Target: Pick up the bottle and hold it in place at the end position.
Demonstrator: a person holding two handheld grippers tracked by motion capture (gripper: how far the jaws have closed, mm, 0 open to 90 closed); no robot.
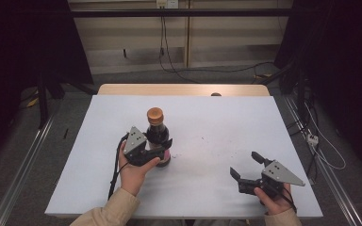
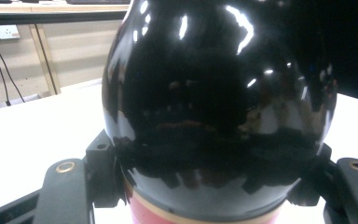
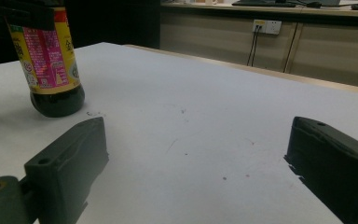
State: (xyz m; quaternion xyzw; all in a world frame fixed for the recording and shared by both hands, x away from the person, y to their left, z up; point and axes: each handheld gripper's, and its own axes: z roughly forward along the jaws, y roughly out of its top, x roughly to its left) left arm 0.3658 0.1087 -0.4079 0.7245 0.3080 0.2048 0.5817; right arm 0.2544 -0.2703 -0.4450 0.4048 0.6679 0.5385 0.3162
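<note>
A dark glass sauce bottle (image 1: pixel 157 136) with an orange cap stands upright on the white table (image 1: pixel 207 117), left of centre. My left gripper (image 1: pixel 162 149) is shut on its body, one jaw on each side. In the left gripper view the glossy black bottle (image 2: pixel 214 102) bulges between the two jaws, a red label band at its base. In the right gripper view the bottle's pink and yellow label (image 3: pixel 46 56) shows at the upper left. My right gripper (image 1: pixel 245 165) rests low near the table's front right, open, nothing between its jaws.
A wooden strip (image 1: pixel 184 89) runs along the table's far edge with a small round brown thing (image 1: pixel 215 94) on it. Cables (image 1: pixel 169 61) hang from a wall socket behind. Dark frames and rails flank the table on both sides.
</note>
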